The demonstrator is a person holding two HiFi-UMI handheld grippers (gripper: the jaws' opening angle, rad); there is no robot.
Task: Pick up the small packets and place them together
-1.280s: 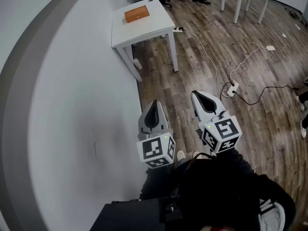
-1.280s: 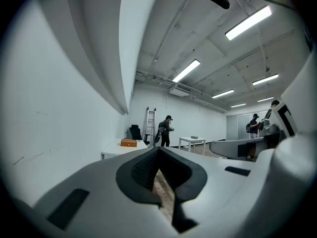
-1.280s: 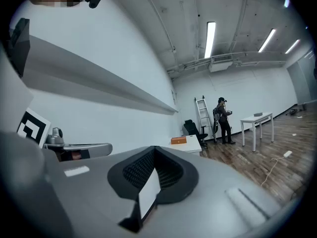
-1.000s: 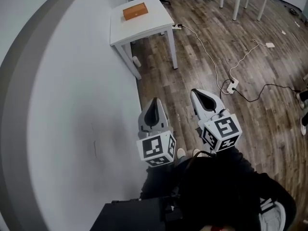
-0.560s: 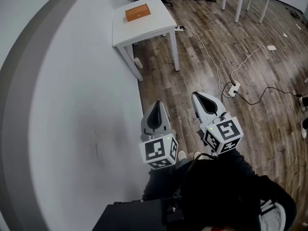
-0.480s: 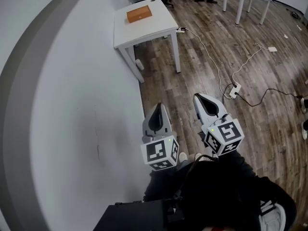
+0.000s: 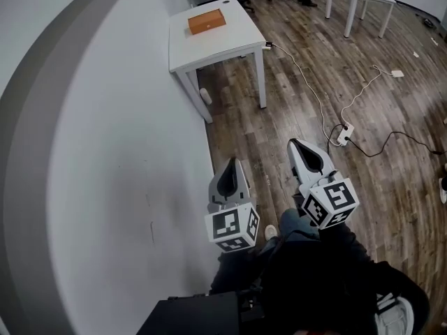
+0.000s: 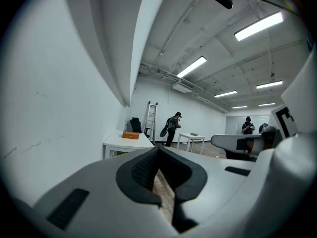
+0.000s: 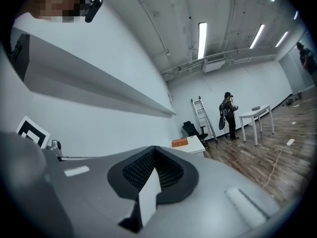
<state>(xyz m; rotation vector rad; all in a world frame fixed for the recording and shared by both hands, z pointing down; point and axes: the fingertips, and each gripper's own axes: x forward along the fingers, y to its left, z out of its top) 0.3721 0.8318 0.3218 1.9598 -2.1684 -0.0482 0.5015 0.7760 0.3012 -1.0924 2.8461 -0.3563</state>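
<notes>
By the white wall (image 7: 105, 152), on the wood floor (image 7: 335, 68): I stand with a claw in each hand, both held out in front of me at about the same height, side by side and apart.
Left claw (image 7: 229, 176): pressed together with nothing pinched; in its own view the dark ribbed pads meet at the tip, and only a thin slit of floor shows lower down between them.
Right claw (image 7: 307, 158): pressed together too and holding nothing; a pale sliver of wall shows through the slit under its tip.
Marker cubes: one sits at the back of each claw, the left cube (image 7: 232, 227) close to the wall and the right cube (image 7: 332, 202) out over the floor.
Counter (image 7: 230, 37): a white counter stands against the wall, well ahead of both claws.
Orange box (image 7: 207, 22): lies flat on that counter, toward its far end.
Small packets: I cannot make any out in these views.
Cable (image 7: 307, 82): a white lead runs across the floor from the counter's leg to a power strip (image 7: 343, 135) ahead of my right claw.
Far end of the room: a ladder (image 9: 200, 115) leans on the wall, a person (image 9: 229, 114) stands just beside it, and a second white table (image 9: 255, 115) is near them.
</notes>
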